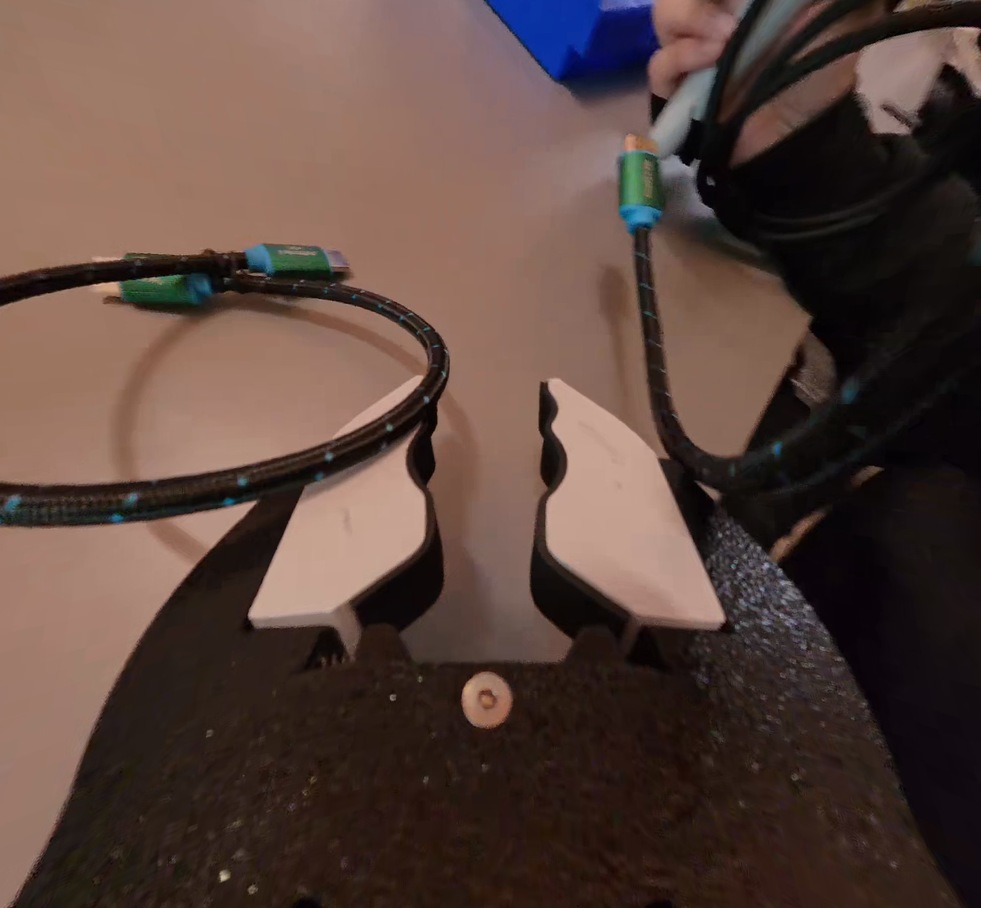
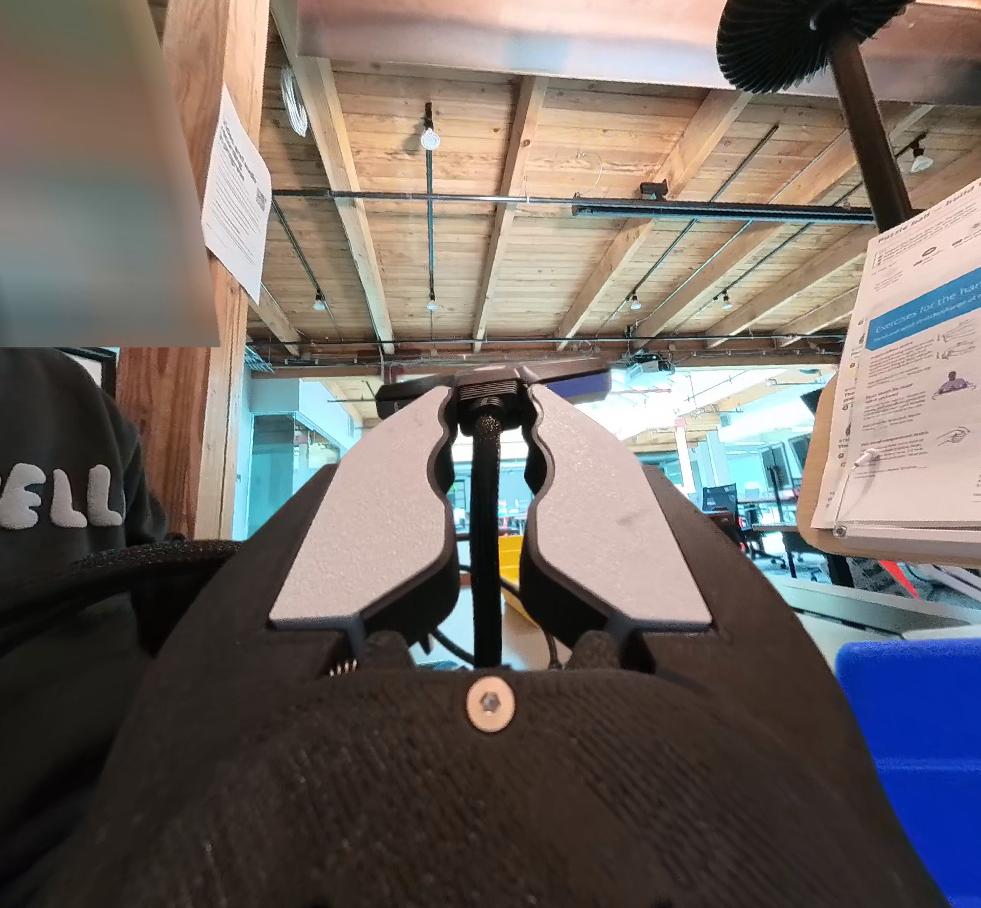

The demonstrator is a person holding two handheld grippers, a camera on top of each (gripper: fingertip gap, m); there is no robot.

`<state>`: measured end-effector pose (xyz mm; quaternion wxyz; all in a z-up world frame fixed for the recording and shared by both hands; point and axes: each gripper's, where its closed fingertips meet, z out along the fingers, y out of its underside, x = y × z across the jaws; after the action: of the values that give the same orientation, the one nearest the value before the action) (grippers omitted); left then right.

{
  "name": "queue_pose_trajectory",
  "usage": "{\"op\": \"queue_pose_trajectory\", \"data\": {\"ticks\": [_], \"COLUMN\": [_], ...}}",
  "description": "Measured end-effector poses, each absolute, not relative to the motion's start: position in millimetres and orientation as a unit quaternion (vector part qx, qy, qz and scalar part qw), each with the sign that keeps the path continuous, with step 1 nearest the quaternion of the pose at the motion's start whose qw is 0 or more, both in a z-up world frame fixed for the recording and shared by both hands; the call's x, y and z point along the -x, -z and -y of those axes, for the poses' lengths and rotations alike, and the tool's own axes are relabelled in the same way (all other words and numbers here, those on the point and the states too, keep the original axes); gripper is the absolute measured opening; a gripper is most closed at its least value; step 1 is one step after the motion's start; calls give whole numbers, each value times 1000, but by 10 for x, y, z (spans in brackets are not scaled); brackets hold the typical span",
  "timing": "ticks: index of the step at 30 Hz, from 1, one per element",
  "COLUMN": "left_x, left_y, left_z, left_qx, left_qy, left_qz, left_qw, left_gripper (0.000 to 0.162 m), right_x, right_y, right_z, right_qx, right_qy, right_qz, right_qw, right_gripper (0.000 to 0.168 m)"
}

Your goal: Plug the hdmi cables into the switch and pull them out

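The switch (image 2: 491, 384) sits pinched at the tips of the right hand-held gripper (image 2: 491, 397), tilted up toward the ceiling, its black lead (image 2: 485, 537) running back between the fingers, probably to steady it for plugging; one green plug (image 1: 639, 182) hangs just beside that gripper; two more plugs (image 1: 294, 260) lie on the bench (image 1: 318, 113); the left hand-held gripper (image 1: 485, 394) hovers half-open and empty, a braided cable (image 1: 371, 436) draped over one finger.

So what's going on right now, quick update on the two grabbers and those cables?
Left gripper open, empty, above table. Right gripper shut on black plug, raised toward ceiling. Braided cable draped over left finger.
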<state>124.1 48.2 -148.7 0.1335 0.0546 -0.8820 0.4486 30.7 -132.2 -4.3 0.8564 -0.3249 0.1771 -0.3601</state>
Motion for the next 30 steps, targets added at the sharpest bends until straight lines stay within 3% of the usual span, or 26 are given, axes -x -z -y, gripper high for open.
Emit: {"op": "queue_pose_trajectory", "data": {"ticks": [7, 12, 14, 20, 27, 30], "left_x": [-816, -657, -649, -843, -1845, -1936], "left_y": [1304, 1183, 1235, 1411, 1234, 1267], "left_z": [-662, -810, -910, -1209, -756, -494], "left_qx": [-30, 20, 35, 87, 148, 205], "left_qy": [-402, -397, -370, -321, -467, -462], "left_qz": [837, 805, 818, 878, 869, 855], "left_qw": [370, 440, 440, 344, -70, -118], "left_gripper": [40, 36, 42, 47, 39, 41], "right_x": [-249, -215, -198, -186, -235, -248], "right_y": [9, -9, -19, -21, 1, 12], "right_z": [1355, 1387, 1432, 1512, 1394, 1345], "right_qx": [310, 299, 287, 269, 299, 311], "right_qy": [358, 361, 362, 365, 359, 360], "right_qz": [-164, -159, -160, -167, -165, -164], "right_qw": [866, 869, 872, 875, 869, 864], "right_gripper": [23, 23, 23, 23, 23, 23]}}
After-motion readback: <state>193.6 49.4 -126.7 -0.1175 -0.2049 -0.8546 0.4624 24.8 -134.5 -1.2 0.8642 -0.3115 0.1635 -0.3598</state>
